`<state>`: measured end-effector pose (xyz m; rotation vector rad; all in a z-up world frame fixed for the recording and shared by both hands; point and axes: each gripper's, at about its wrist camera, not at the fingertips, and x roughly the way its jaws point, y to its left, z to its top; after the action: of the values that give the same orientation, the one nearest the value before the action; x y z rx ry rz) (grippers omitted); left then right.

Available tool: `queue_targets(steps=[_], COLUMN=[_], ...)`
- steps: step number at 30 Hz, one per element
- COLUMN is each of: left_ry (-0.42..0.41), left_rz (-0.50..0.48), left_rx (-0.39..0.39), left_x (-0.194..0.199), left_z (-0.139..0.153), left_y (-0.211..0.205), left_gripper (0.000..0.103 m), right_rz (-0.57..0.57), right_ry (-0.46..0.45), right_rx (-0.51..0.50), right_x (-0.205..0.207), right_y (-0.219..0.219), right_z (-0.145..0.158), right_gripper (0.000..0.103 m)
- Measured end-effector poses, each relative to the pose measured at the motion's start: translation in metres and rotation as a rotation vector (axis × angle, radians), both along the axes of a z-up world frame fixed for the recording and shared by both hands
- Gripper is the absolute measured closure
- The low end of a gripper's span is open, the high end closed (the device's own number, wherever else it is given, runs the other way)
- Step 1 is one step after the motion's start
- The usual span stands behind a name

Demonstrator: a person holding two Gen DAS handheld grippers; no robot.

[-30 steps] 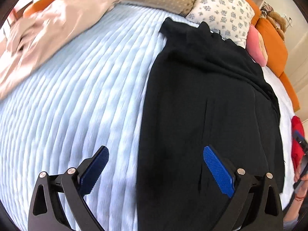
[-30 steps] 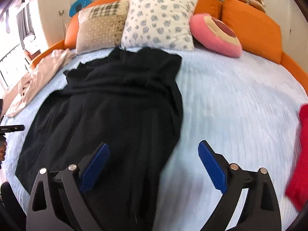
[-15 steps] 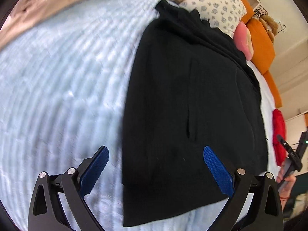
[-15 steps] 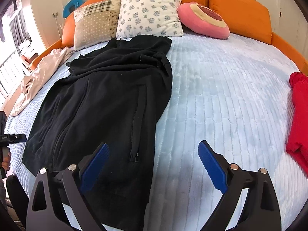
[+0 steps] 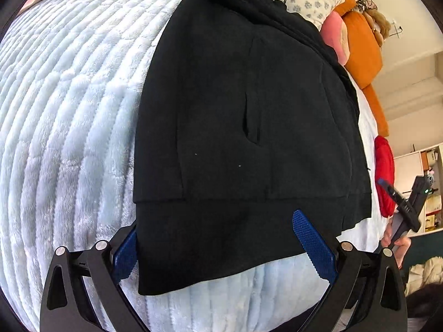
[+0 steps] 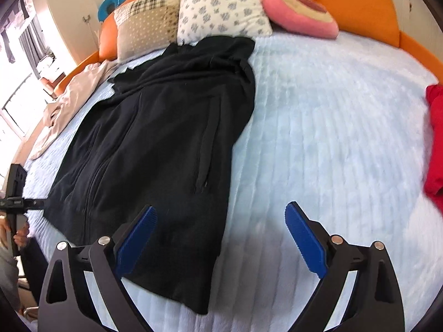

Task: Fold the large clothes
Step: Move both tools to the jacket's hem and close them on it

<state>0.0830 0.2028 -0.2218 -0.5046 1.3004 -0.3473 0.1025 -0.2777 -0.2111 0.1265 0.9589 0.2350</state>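
the bed point(image 6: 332, 127) bears a black jacket point(image 6: 155, 127) spread flat, collar by the pillows point(image 6: 221, 5). left gripper point(image 5: 221, 244) gapes over the jacket's hem; right gripper point(image 6: 221, 238) gapes over its hem corner.

Left gripper point(image 5: 217, 244): jaws wide apart, low over jacket point(image 5: 249, 110) hem.
Right gripper point(image 6: 218, 238): jaws spread, above hem's right corner.

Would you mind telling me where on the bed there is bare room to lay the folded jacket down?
The widest bare stretch of the pale blue quilted bedspread lies between the black zip-up jacket and the red garment. A narrower strip lies between the jacket and the beige garment. The headboard end is crowded with pillows.
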Motion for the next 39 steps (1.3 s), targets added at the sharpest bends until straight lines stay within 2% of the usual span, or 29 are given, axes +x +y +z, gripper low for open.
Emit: queue_targets(steps=[4, 9, 23, 25, 26, 27, 29, 31, 33, 34, 37, 39], left_ry=[-0.02, -0.018, -0.015, -0.021, -0.025, -0.032, -0.032, -0.035, -0.036, -0.038, -0.039, -0.022], left_rz=[0.011, 0.004, 0.0, -0.004, -0.006, -0.006, -0.003, 0.003, 0.018, 0.02, 0.005, 0.007], left_rx=[-0.064, -0.054, -0.07, -0.071, -0.066, -0.055, -0.024, -0.02, -0.035, -0.041, -0.038, -0.024], left_x=[0.001, 0.004, 0.005, 0.005, 0.005, 0.004, 0.003, 0.0, -0.003, -0.004, -0.004, 0.0], left_z=[0.007, 0.005, -0.005, -0.006, -0.005, -0.004, -0.004, -0.003, -0.001, 0.0, -0.001, -0.009], left_y=[-0.001, -0.007, -0.008, -0.005, -0.004, -0.004, -0.004, -0.002, 0.002, 0.002, 0.0, -0.003], left_gripper=[0.006, 0.009, 0.009, 0.009, 0.01, 0.013, 0.023, 0.029, 0.037, 0.044, 0.052, 0.061], right_rz=[0.033, 0.027, 0.072, 0.06, 0.057, 0.057, 0.045, 0.05, 0.073, 0.078, 0.092, 0.079], right_ry=[0.047, 0.144, 0.149, 0.148, 0.149, 0.153, 0.165, 0.177, 0.195, 0.199, 0.207, 0.208], right_rx=[0.033, 0.132, 0.091, 0.101, 0.1, 0.108, 0.103, 0.105, 0.162, 0.177, 0.142, 0.124], right_x=[-0.01, -0.012, -0.014, -0.013, -0.013, -0.011, -0.009, -0.007, -0.006, -0.006, -0.001, 0.002], right_y=[0.001, -0.007, 0.026, 0.028, 0.029, 0.03, 0.03, 0.033, 0.034, 0.035, 0.045, 0.047], right_z=[-0.014, -0.038, -0.039, -0.039, -0.038, -0.038, -0.038, -0.038, -0.037, -0.037, -0.039, -0.042], right_gripper=[0.01, 0.009, 0.01, 0.015, 0.027, 0.035, 0.038, 0.038, 0.038, 0.038, 0.038, 0.052])
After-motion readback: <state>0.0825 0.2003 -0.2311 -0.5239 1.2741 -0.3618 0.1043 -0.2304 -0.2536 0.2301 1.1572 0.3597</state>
